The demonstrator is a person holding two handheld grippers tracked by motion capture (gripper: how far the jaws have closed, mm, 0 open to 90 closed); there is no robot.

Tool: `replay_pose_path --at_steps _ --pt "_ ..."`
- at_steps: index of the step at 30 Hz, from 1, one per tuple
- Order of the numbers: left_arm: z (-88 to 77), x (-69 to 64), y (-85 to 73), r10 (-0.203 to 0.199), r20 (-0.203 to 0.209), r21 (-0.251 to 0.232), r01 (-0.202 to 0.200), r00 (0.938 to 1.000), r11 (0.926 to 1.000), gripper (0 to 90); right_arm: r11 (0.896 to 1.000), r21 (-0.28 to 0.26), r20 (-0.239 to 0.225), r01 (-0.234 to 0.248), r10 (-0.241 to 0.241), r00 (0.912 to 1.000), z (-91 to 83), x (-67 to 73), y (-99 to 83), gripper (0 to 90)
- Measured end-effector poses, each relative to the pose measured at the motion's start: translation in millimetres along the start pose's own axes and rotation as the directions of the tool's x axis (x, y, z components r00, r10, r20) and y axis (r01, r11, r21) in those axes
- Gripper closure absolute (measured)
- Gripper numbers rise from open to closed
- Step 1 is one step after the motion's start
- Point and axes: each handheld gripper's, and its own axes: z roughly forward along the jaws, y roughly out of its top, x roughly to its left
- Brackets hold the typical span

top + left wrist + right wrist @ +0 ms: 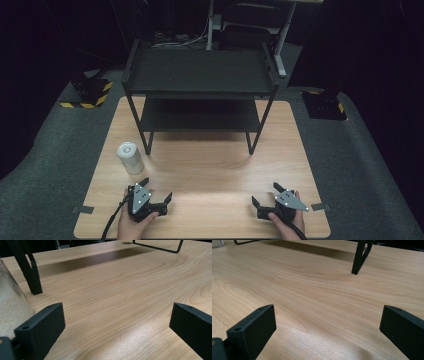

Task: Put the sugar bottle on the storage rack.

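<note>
Start state: left gripper (pixel 156 191) and right gripper (pixel 264 194) agape on the counter (pixel 210 165), jar (pixel 130 158) and rack (pixel 200 90) untouched.

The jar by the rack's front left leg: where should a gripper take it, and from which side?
Grip the jar across its round wall, below the lid. It stands upright, so come in level from the near side with the open left gripper, the closest one.

Light wood-grain table (pixel 210 165) on dark grey carpet (pixel 45 165), with a matte black shelf rack (pixel 200 75) up top center. Whitish jar (pixel 131 159) with a silvery lid at left, black grippers with grey plates, and yellow-black hazard stripes (pixel 95 102) upper left.
</note>
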Motion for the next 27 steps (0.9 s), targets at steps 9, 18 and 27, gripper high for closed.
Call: replay_pose_path --at_steps 9,18,27 --pt "-1.3 -1.1 -1.4 -0.001 -0.004 -0.006 0.001 1.0 1.0 0.5 1.0 -0.012 -0.011 0.017 -0.017 0.9998 -1.2 -0.2 -2.3 0.4" --pt "-1.6 -1.1 -1.8 -0.005 -0.006 -0.01 0.005 1.0 0.9999 0.5 1.0 -0.01 -0.016 0.024 -0.024 0.9996 -1.0 -0.4 -1.9 0.4" --pt "-12.1 -2.9 -0.1 -0.004 -0.026 -0.055 0.002 0.9997 0.9985 0.5 1.0 -0.016 -0.023 0.022 -0.022 0.9995 -1.3 -1.6 -2.8 0.4"
